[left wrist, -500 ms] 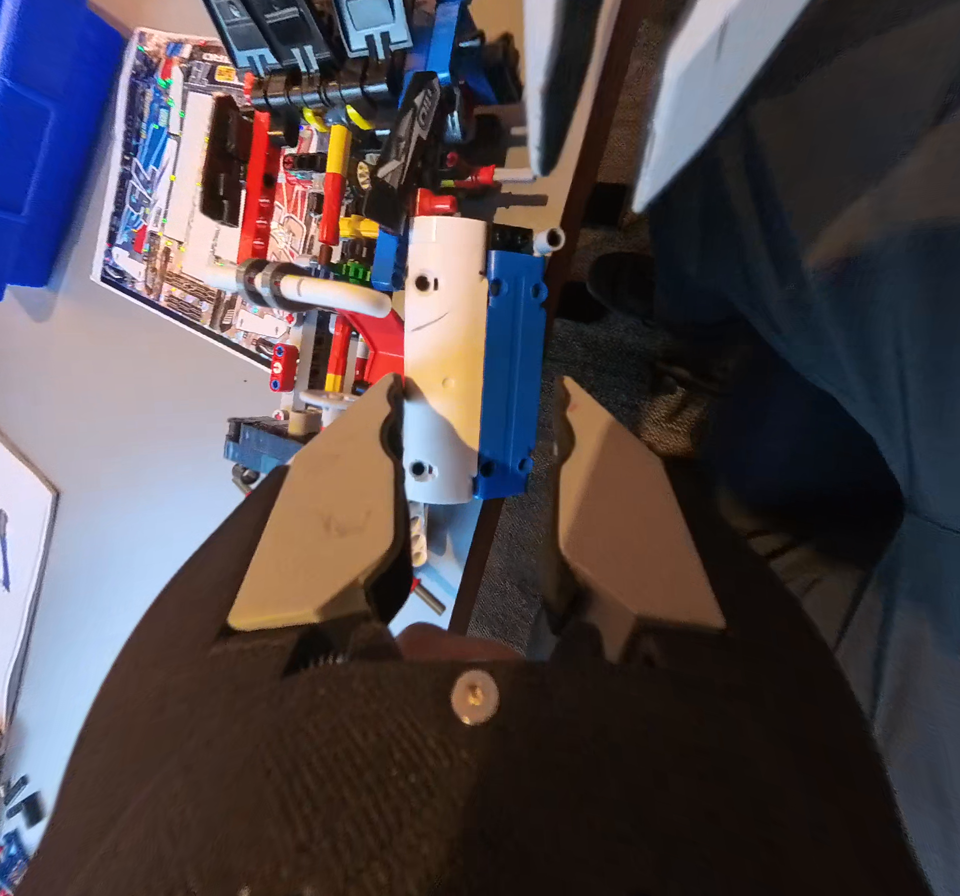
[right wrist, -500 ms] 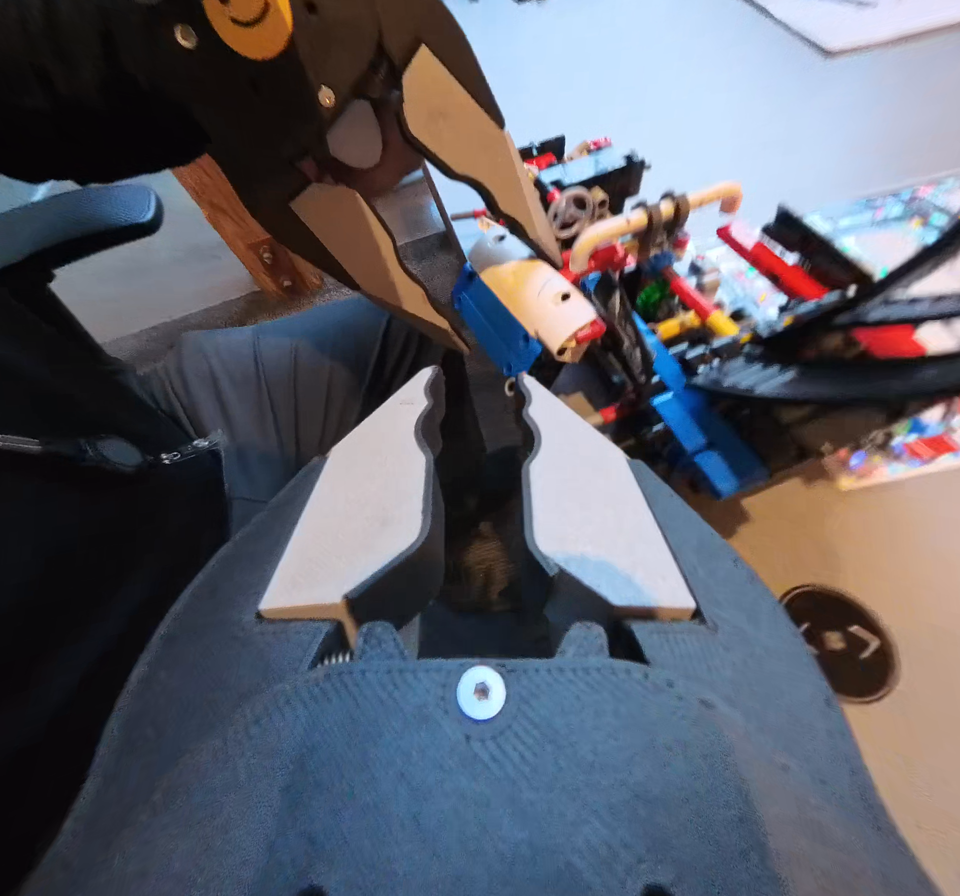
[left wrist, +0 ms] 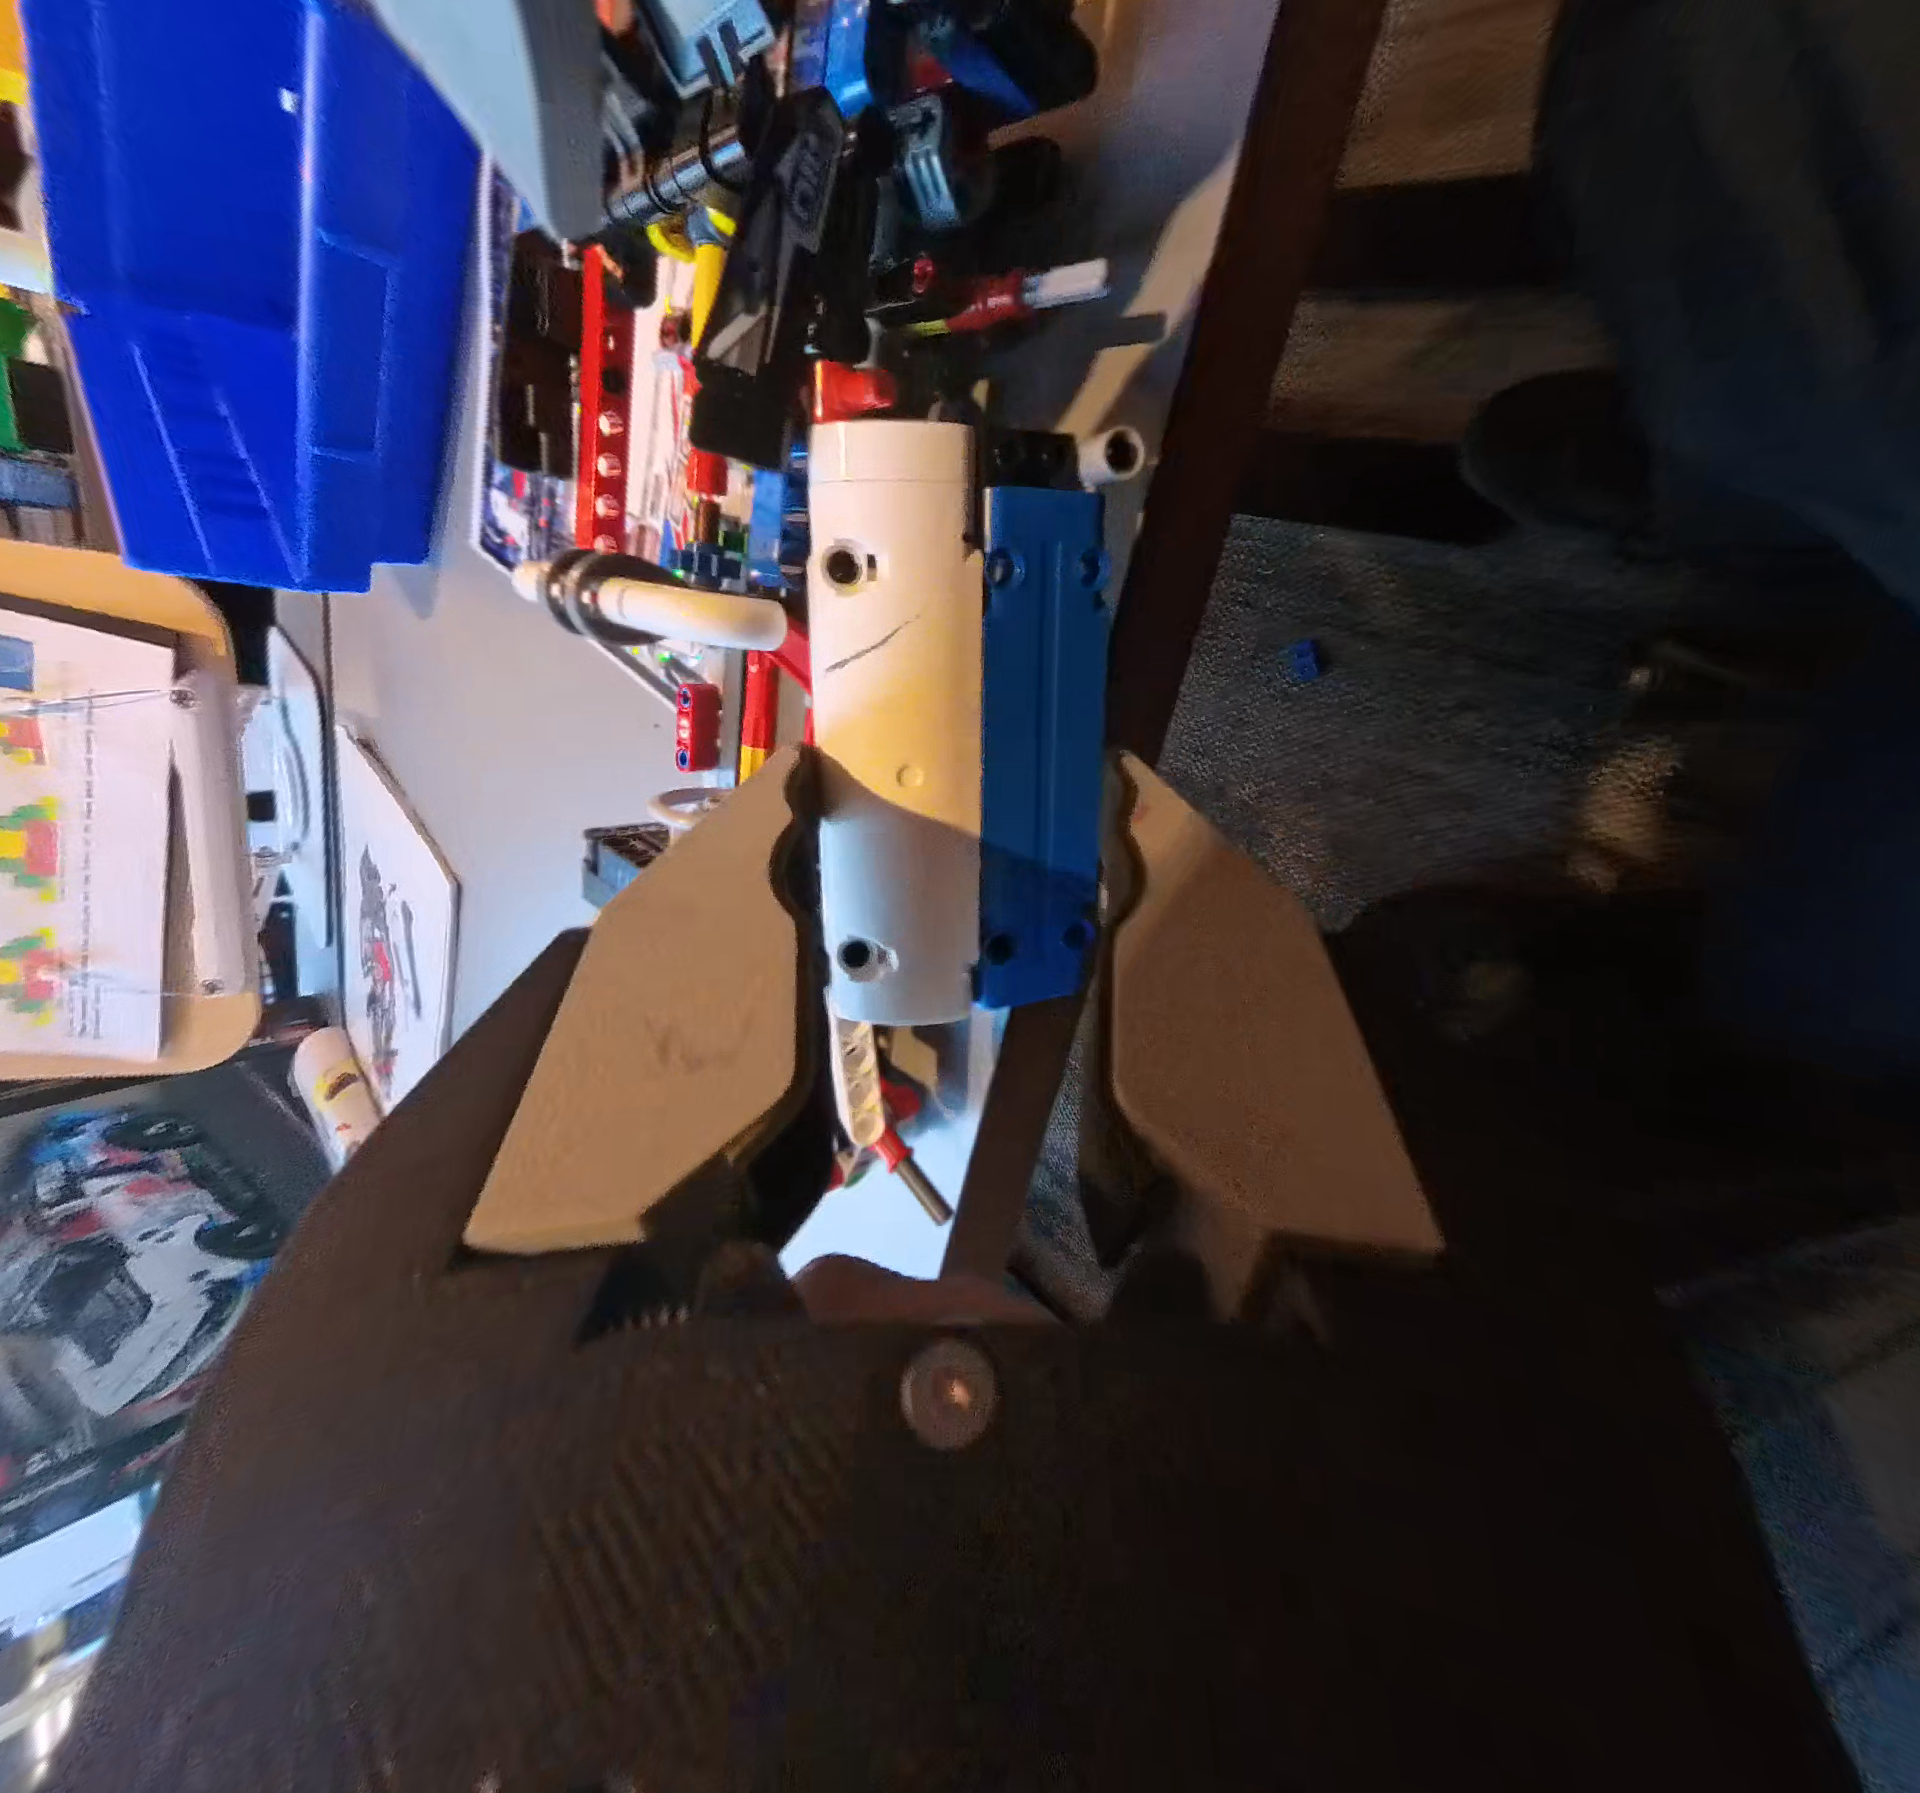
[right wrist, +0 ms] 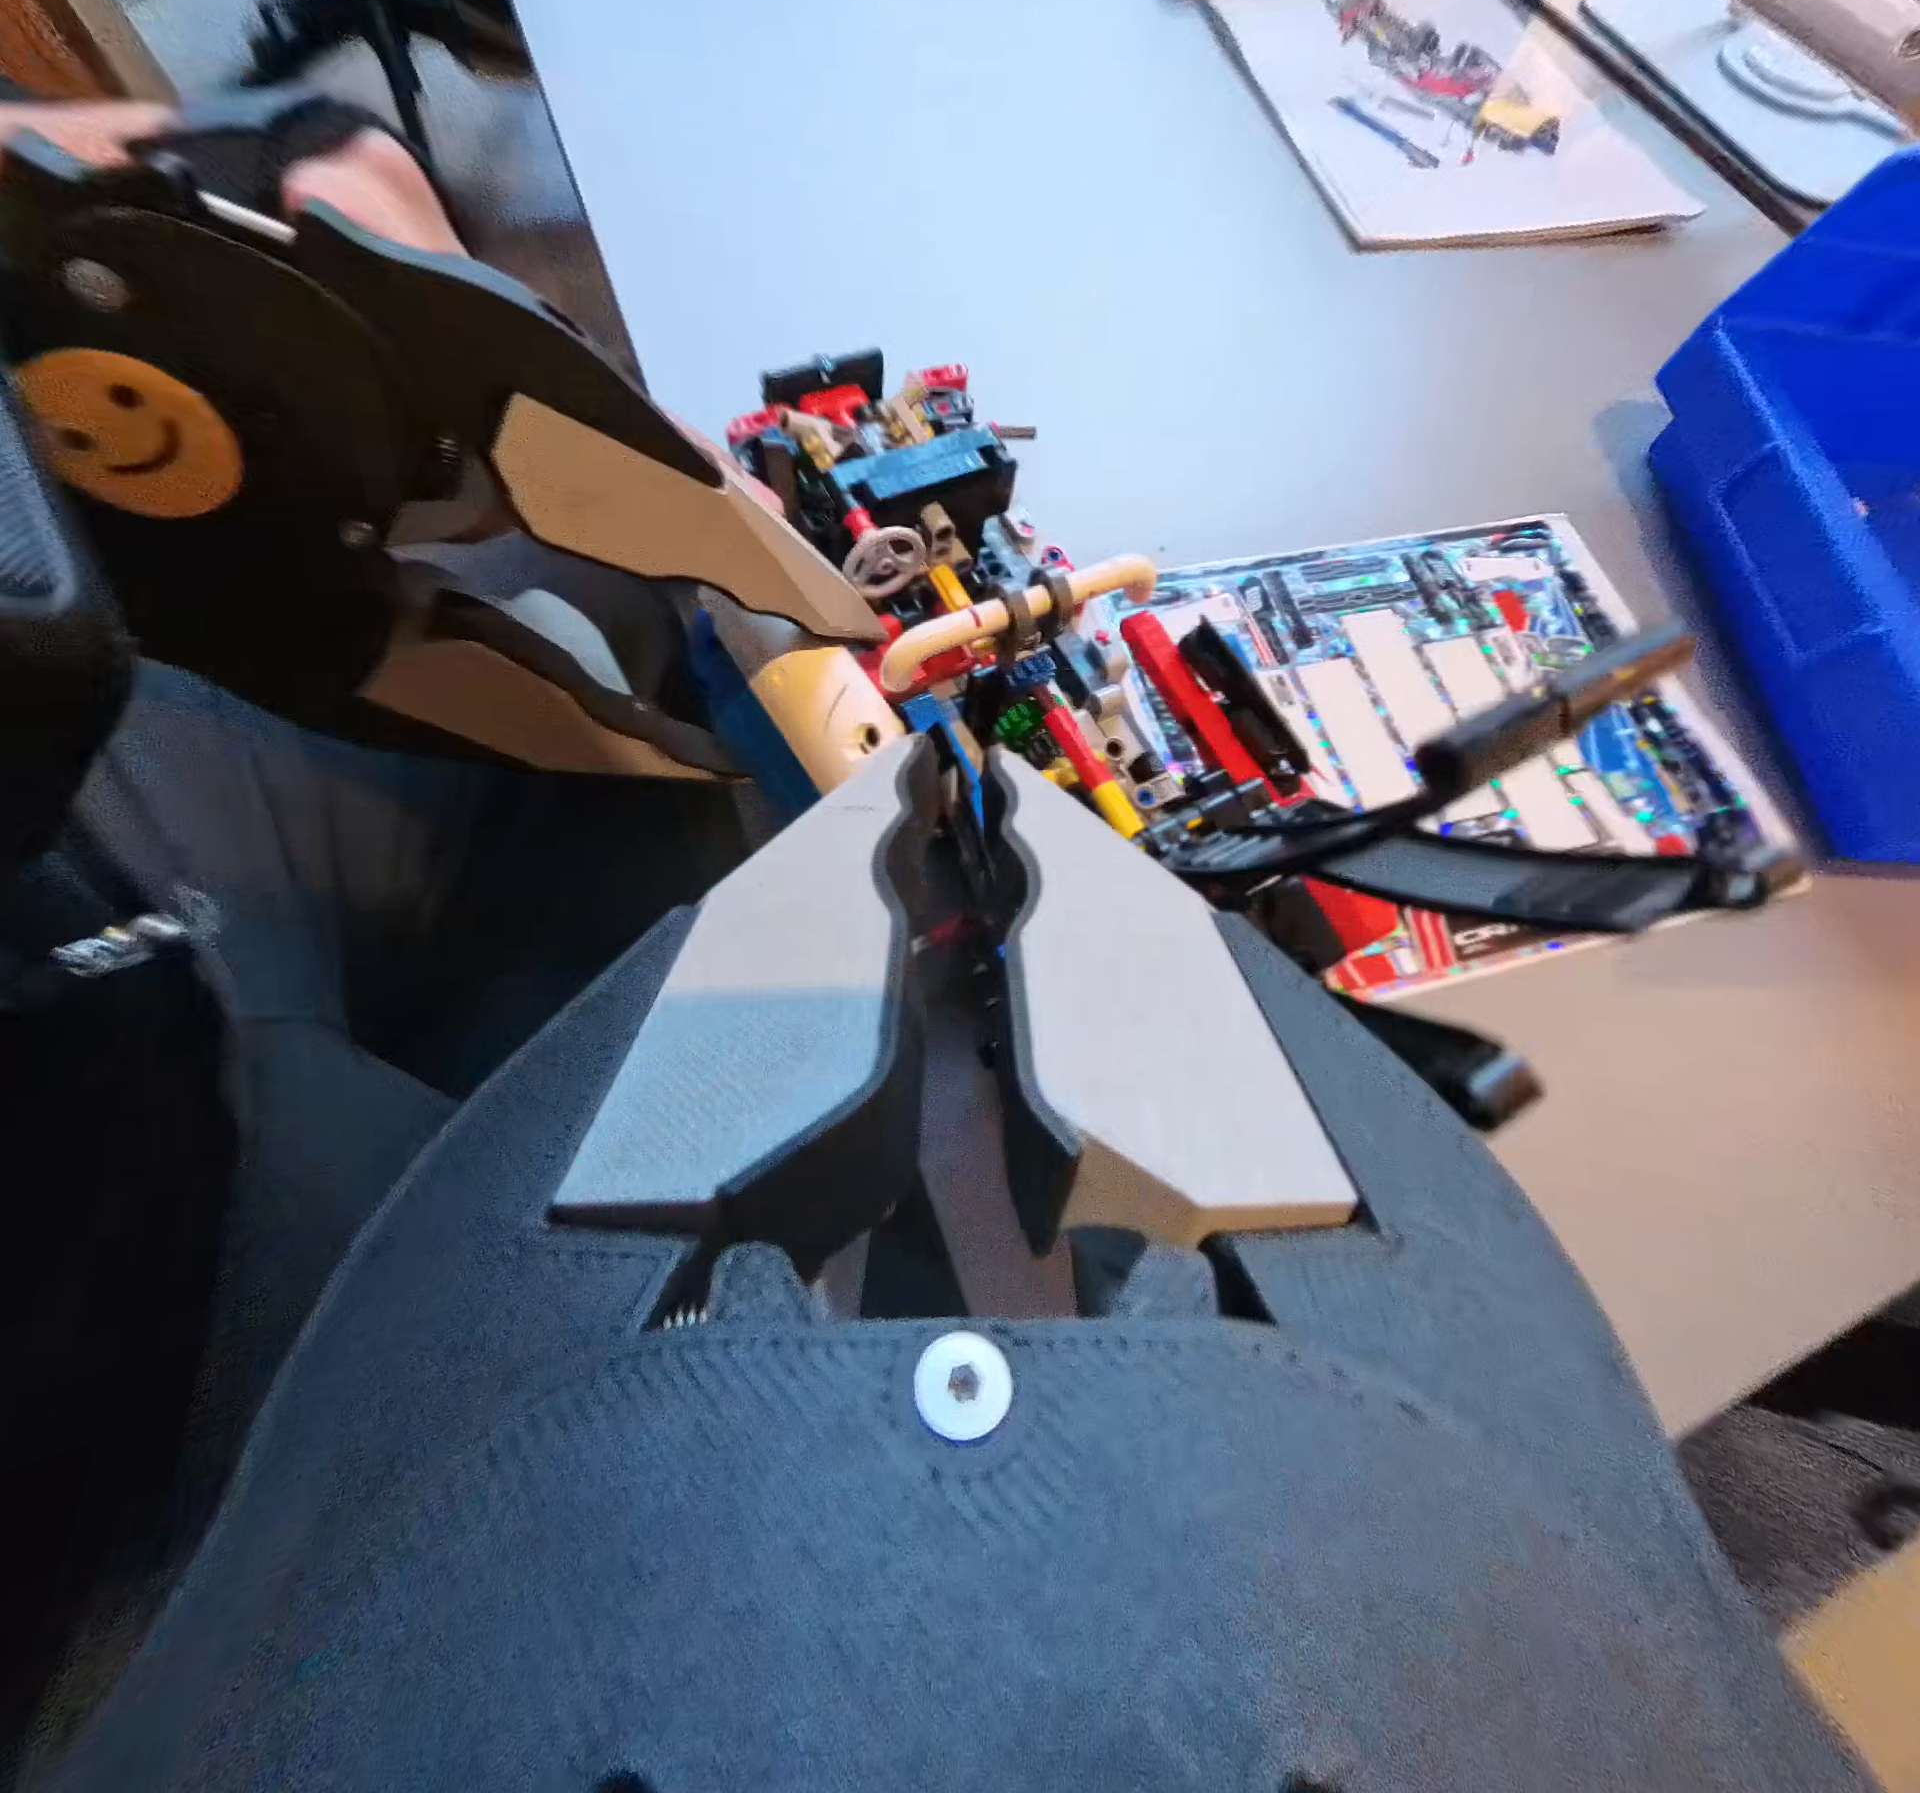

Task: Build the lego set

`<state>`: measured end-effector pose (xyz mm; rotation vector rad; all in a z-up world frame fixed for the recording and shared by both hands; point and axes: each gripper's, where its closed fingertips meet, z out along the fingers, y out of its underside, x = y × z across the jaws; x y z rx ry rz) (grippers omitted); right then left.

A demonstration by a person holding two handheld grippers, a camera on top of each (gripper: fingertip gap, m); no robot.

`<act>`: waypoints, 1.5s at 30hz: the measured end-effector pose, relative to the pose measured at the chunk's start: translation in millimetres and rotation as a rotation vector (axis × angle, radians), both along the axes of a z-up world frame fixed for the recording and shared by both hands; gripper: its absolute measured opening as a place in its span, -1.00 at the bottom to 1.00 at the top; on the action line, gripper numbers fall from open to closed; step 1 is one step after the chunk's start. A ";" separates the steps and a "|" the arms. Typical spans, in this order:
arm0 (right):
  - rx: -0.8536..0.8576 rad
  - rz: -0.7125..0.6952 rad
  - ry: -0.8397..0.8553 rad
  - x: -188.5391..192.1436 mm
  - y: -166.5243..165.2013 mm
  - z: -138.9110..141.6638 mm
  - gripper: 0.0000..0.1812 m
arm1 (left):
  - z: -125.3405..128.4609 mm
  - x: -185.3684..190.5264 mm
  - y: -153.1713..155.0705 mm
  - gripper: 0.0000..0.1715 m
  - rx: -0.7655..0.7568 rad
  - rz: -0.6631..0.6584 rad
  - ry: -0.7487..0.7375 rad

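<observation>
The Lego model (right wrist: 935,496), a many-coloured Technic car, lies at the table's near edge. Its white panel (left wrist: 894,663) and blue panel (left wrist: 1044,704) sit side by side between the fingers of my left gripper (left wrist: 964,772). The fingers touch both panels' outer sides. In the right wrist view the left gripper (right wrist: 805,699), black with an orange smiley disc, clamps the same white panel (right wrist: 831,704) from the left. My right gripper (right wrist: 958,754) is nearly closed, with a dark and blue part of the model (right wrist: 966,922) wedged between its fingers. A long black piece (right wrist: 1538,735) sticks out to the right.
A colourful printed sheet (right wrist: 1455,663) lies under the model. A blue bin (right wrist: 1808,548) stands to the right and also shows in the left wrist view (left wrist: 239,237). An open booklet (right wrist: 1455,112) lies farther back. The dark table edge (left wrist: 1226,393) borders carpet, where a small blue brick (left wrist: 1304,660) lies. Spacing between my two grippers at the tips: around 9 centimeters.
My right gripper has moved forward onto the model and closed on its dark part. The gap beside the blue panel in my left gripper has closed.
</observation>
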<state>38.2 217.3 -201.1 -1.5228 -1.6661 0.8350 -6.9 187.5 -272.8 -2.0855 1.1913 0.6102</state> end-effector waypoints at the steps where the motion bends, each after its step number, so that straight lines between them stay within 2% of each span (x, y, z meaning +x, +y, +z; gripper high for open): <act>1: 0.040 0.005 -0.038 -3.9 0.3 -1.6 -0.93 | -0.6 0.3 -0.4 -0.41 0.015 0.007 0.002; 5: 0.116 0.100 -0.202 -20.5 -8.7 -15.3 -0.92 | -0.2 -0.9 0.5 -0.41 0.084 0.029 0.048; 9: 0.290 0.158 -0.400 -25.1 1.8 -32.0 -0.92 | 1.0 3.5 1.8 -0.41 0.138 0.042 0.054; 13: 0.286 0.179 -0.478 -26.8 8.0 -35.4 -0.95 | 2.9 6.8 2.7 -0.40 0.209 0.034 0.096; 21: 0.174 0.184 -0.529 -21.5 1.4 -31.7 -0.93 | 7.8 8.3 -0.4 -0.40 0.312 -0.035 0.224; 24: 0.147 0.208 -0.540 -17.6 -2.2 -31.4 -0.93 | 7.7 11.1 -4.6 -0.40 0.319 -0.041 0.218; 28: 0.091 0.286 -0.526 -15.4 -20.2 -23.8 -0.80 | 6.0 16.4 -9.1 -0.40 0.364 -0.033 0.219; 32: 0.230 0.300 -0.572 -13.6 -16.0 -31.2 -0.92 | 3.9 19.8 -11.7 -0.40 0.398 -0.017 0.230; 37: 0.257 0.326 -0.594 -13.1 -17.8 -30.7 -0.86 | 9.6 28.0 -21.5 -0.43 0.449 -0.002 0.211; 41: 0.234 0.352 -0.579 -13.7 -24.6 -30.1 -0.83 | 25.3 50.2 -44.9 -0.63 0.556 -0.034 0.102; 42: 0.245 0.350 -0.588 -13.0 -23.0 -32.1 -0.83 | 24.7 58.9 -51.8 -0.72 0.543 -0.036 -0.006; 45: 0.242 0.354 -0.614 -10.0 -21.8 -38.7 -0.80 | 3.1 83.5 -69.2 -0.65 0.341 0.077 -0.478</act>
